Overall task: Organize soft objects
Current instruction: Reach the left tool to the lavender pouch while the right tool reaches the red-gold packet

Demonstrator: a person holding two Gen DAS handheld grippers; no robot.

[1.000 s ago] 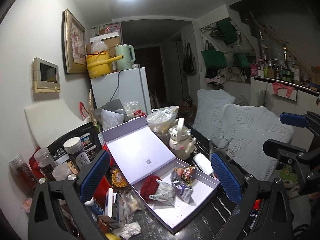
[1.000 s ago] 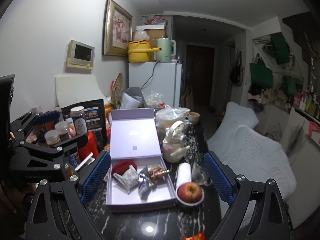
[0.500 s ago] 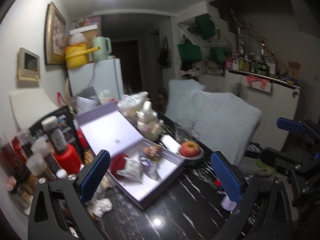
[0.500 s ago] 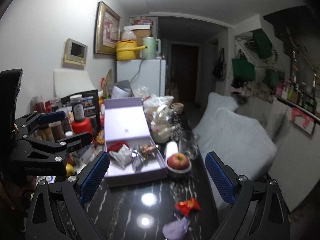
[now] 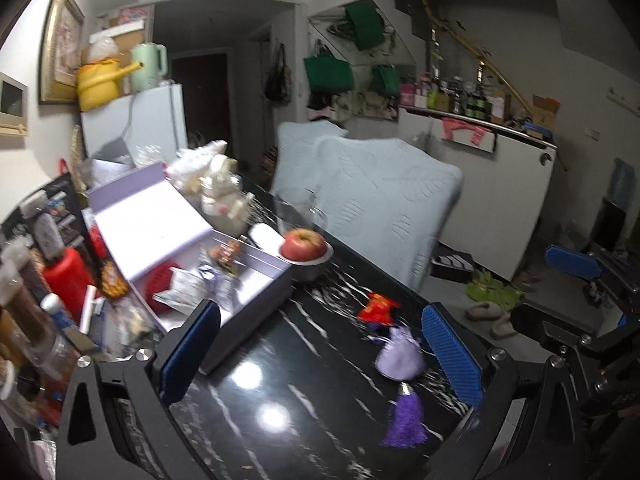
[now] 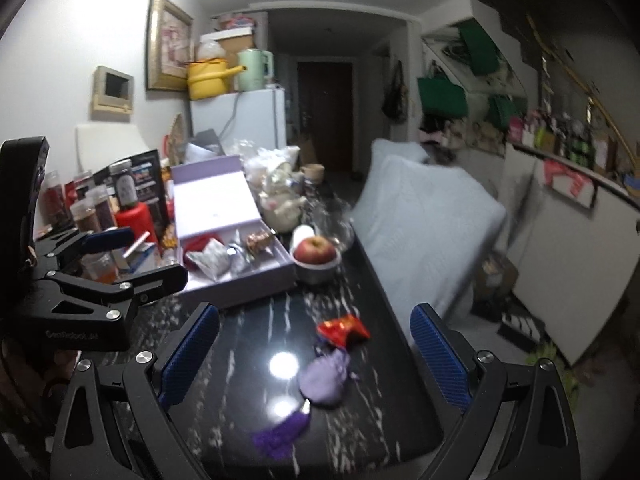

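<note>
A lilac pouch (image 6: 325, 376) with a purple tassel (image 6: 282, 434) lies on the black marble table (image 6: 248, 344), just beyond a red packet (image 6: 343, 329). The same lilac pouch (image 5: 400, 354) and red packet (image 5: 378, 307) show in the left wrist view. An open lavender box (image 6: 240, 256) holds a red soft item (image 5: 160, 285) and several foil packets (image 6: 214, 258). My right gripper (image 6: 314, 358) hovers open over the pouch, holding nothing. My left gripper (image 5: 320, 354) is open and empty, left of the pouch.
A bowl with an apple (image 6: 316, 252) stands beside the box, with a glass (image 5: 298, 210) and a teapot (image 5: 224, 200) behind. Jars and a red bottle (image 6: 134, 216) crowd the table's left side. Padded chairs (image 6: 424, 216) line the right edge.
Both grippers have pulled back from the box toward the table's near end. The red packet and lilac pouch have come into view between the fingers. Both stay open.
</note>
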